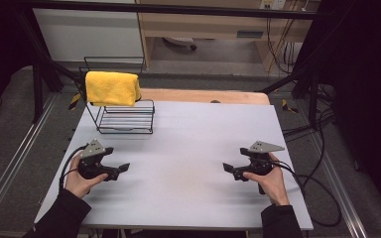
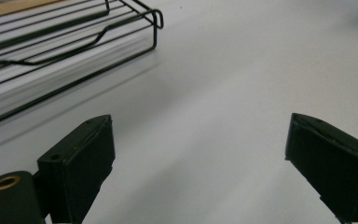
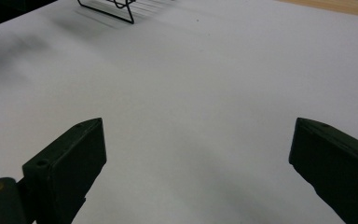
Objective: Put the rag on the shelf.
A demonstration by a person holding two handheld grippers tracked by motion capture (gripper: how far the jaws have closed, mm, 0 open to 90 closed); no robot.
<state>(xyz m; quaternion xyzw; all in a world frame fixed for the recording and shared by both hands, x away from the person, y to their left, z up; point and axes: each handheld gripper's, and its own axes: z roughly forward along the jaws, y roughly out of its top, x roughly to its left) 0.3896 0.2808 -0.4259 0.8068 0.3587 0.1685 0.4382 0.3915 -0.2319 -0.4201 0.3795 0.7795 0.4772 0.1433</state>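
Work not yet begun: the yellow cloth [image 1: 112, 88] hangs untouched over the wire rack [image 1: 127, 120] at the tabletop's [image 1: 193, 148] far left corner, both grippers [image 1: 123, 168] [image 1: 226, 167] gaping, empty, near the front edge.

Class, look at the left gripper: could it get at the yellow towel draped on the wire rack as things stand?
Probably yes. The left gripper is open and holds nothing, bare table lies between it and the wire rack, and the yellow towel hangs over the rack's top rail, uncovered on the near side.
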